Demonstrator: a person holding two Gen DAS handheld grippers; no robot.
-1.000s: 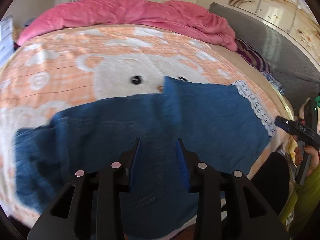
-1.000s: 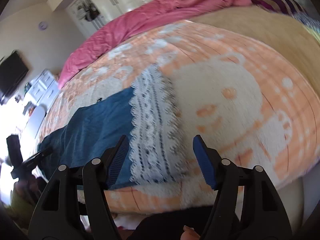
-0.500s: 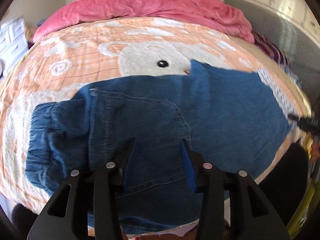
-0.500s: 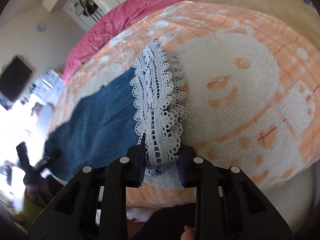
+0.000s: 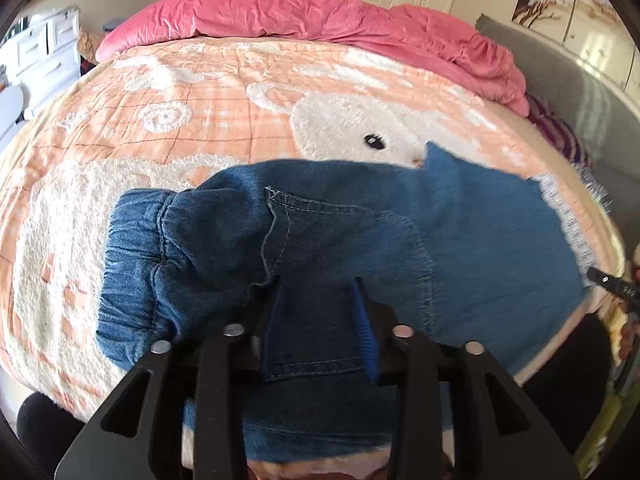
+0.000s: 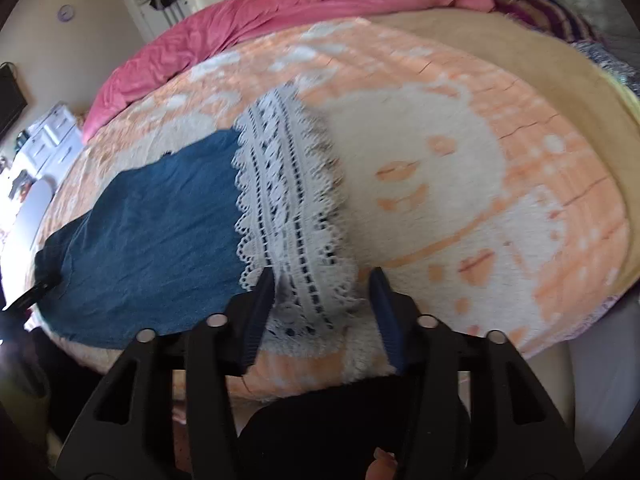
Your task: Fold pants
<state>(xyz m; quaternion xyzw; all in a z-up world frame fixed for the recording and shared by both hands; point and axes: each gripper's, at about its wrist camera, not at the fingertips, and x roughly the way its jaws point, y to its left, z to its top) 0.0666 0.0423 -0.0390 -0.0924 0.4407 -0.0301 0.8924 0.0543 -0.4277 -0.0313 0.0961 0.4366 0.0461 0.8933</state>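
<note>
Blue denim pants (image 5: 360,232) lie flat across the near edge of the bed, elastic waistband (image 5: 132,264) at the left and white lace hem (image 5: 564,216) at the right. My left gripper (image 5: 318,292) hovers over the pocket area, its jaws opening; denim lies under and between them, not pinched. In the right wrist view the lace hem (image 6: 288,184) runs between the fingers of my right gripper (image 6: 322,280). Its jaws are opening too, and the pads stand clear of the lace. The denim leg (image 6: 160,232) stretches away to the left.
The pants rest on an orange and white bear blanket (image 5: 200,112). A pink duvet (image 5: 320,16) is bunched at the far side. White drawers (image 5: 40,52) stand at the left and a grey padded panel (image 5: 580,100) at the right. A person's dark-clothed leg (image 6: 352,432) meets the bed edge.
My left gripper slid left along the pants toward the waistband, and its jaws widened. The right gripper closed on the lace hem half a second ago and has since spread apart.
</note>
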